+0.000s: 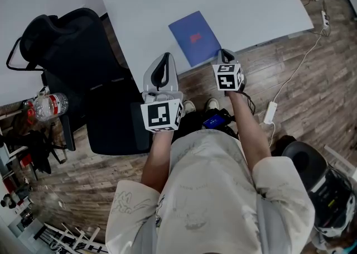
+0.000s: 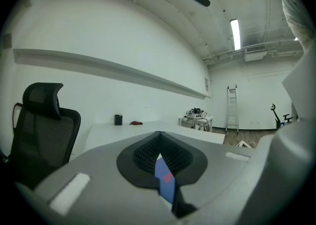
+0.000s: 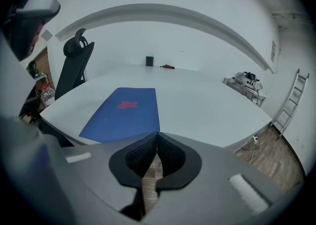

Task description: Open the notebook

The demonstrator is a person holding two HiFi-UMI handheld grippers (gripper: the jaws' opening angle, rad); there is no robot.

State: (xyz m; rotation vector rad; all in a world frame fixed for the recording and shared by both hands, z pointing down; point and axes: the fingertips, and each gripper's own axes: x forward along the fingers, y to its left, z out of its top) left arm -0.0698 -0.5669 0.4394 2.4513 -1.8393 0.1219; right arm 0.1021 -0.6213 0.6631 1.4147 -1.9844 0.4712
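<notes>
White table (image 1: 145,1) holds a blue notebook (image 1: 195,36). The right gripper (image 1: 223,53), pinched shut, meets its corner, maybe to lift the cover. The left gripper (image 1: 164,57) is shut too, waiting.

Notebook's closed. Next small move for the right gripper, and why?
Probably raise the right gripper slightly and watch whether the cover comes up. Its jaws are shut, tips at the near corner of the blue notebook, which lies flat and closed on the table; whether they pinch the cover doesn't show.
</notes>
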